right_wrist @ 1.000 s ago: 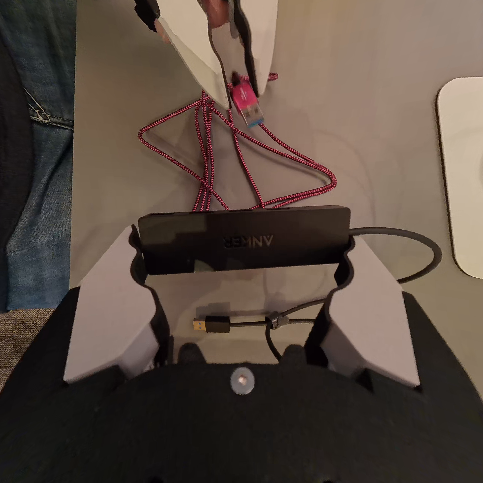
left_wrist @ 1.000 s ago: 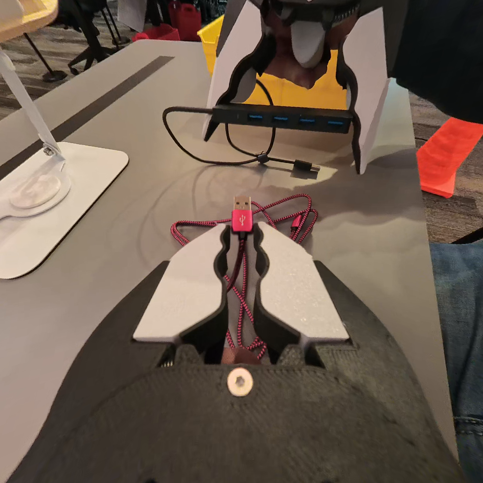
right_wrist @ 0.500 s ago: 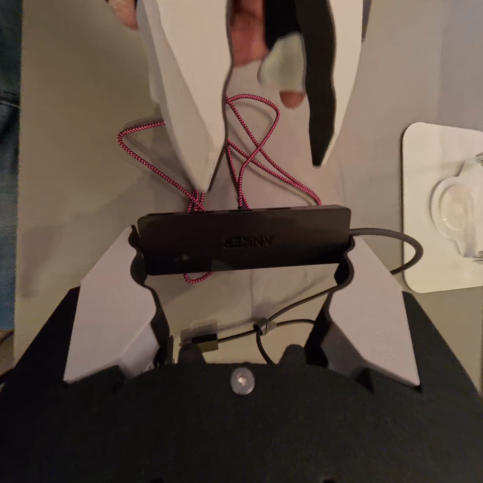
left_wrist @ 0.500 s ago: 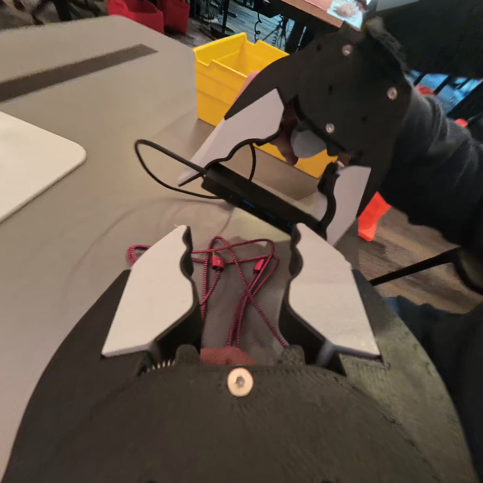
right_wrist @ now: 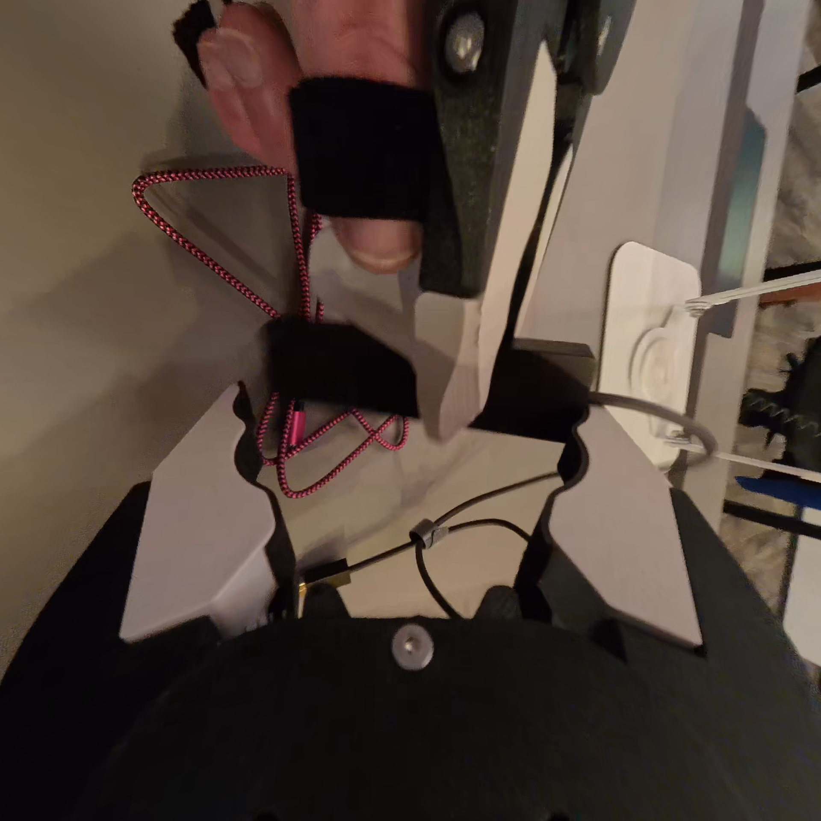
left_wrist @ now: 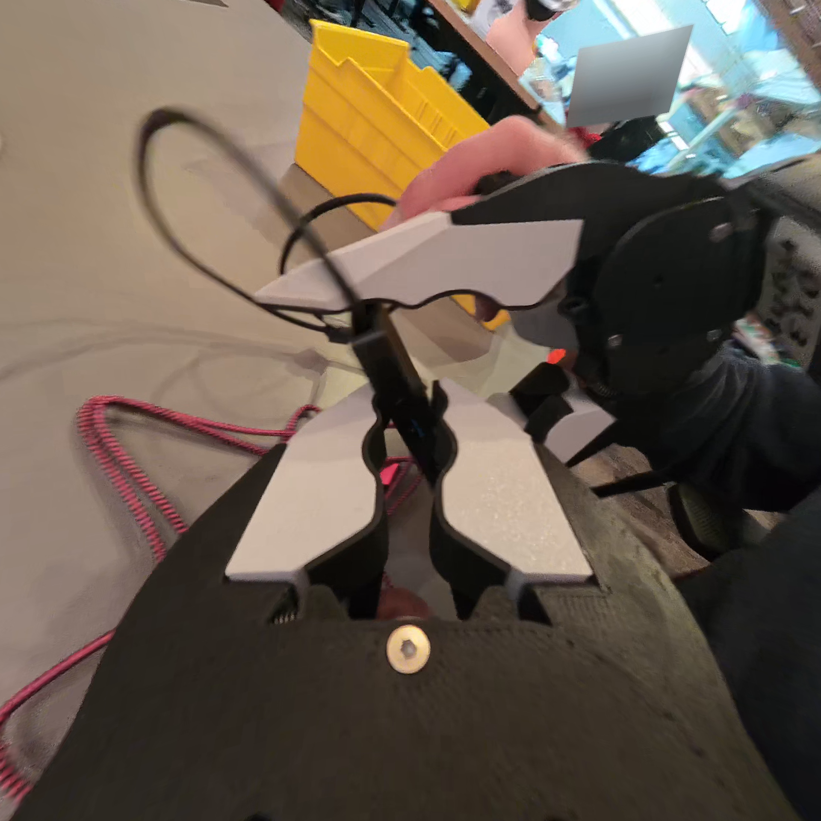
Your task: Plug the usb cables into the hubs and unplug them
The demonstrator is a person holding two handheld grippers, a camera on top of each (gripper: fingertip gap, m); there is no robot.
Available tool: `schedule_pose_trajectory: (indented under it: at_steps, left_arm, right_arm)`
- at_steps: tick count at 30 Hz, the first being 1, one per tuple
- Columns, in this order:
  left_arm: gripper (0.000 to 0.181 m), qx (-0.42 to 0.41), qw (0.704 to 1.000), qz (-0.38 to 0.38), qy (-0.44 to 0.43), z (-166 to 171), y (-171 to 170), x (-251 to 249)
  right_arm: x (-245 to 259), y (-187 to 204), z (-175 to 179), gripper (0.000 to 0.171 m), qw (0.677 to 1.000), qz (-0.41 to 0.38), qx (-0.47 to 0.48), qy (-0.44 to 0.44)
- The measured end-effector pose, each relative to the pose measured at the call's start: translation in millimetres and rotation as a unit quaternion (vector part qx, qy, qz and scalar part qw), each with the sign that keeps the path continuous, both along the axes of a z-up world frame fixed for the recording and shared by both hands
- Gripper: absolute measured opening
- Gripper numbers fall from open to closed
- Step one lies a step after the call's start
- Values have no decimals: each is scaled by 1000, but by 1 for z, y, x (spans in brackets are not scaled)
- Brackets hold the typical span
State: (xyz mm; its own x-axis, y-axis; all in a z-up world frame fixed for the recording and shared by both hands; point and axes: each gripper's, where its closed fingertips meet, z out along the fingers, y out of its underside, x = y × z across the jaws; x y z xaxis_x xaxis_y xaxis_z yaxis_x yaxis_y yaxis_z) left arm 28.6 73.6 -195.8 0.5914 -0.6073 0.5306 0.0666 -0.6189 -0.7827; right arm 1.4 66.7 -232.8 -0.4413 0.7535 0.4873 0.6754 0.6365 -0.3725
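- Right now the left claw (left_wrist: 406, 433) is almost closed, and its tips pinch the thin edge of the black hub (left_wrist: 391, 377).
- The right claw (right_wrist: 411, 422) is spread wide and grips the same hub (right_wrist: 533, 386) by its two short ends, so both claws hold one hub up off the table (left_wrist: 89, 266).
- I think the hub could twist or pop out if the two claws pull different ways.
- The pink cable (left_wrist: 133, 480) is not in either claw. It lies loose on the table, to the left of and under the left claw, with one pink plug (right_wrist: 296, 424) just below the hub.
- I think the loose cable could snag on a claw and get dragged.
- The hub's own black cord (left_wrist: 186, 186) loops up on the far left and could catch too.
- The left claw tilts down at the hub from the near side; the right claw comes in from the right, lying on its side, with a hand (left_wrist: 480, 164) on top.
- A yellow bin (left_wrist: 377, 120) sits far back.
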Motion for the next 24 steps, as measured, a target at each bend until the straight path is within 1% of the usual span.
schedule_pose_trajectory:
  at_steps: [1, 3, 5, 6, 8, 12, 16, 21, 24]
  left_arm:
    - [11, 8, 1000, 15, 8, -1, 3, -7]
    - [11, 9, 999, 23, -26, 11, 3, -16]
    - [11, 32, 998, 49, -4, 20, 7, -33]
    - [11, 42, 997, 59, -7, 27, 8, -41]
    - [10, 56, 995, 82, -16, 41, 10, -59]
    - [11, 77, 988, 131, -25, 58, 10, -96]
    - [11, 81, 980, 176, -46, 63, 7, -125]
    - [11, 71, 973, 212, -61, 52, 6, -150]
    - [11, 61, 970, 223, -71, 42, 6, -160]
  right_arm:
    - [1, 2, 4, 133, 1000, 1, 8, 9]
    - [6, 7, 9, 133, 1000, -11, -2, 12]
    - [11, 4, 12, 127, 999, -9, -48, 19]
    - [13, 0, 12, 123, 997, -4, -78, 22]
    - [16, -7, 8, 125, 993, 4, -122, 3]
    - [7, -19, -3, 125, 990, 39, -132, -35]
    - [-15, -29, -20, 123, 988, 72, -113, -78]
    - [-38, -29, -47, 124, 981, 92, -108, -134]
    - [-47, -34, -56, 124, 971, 105, -146, -155]
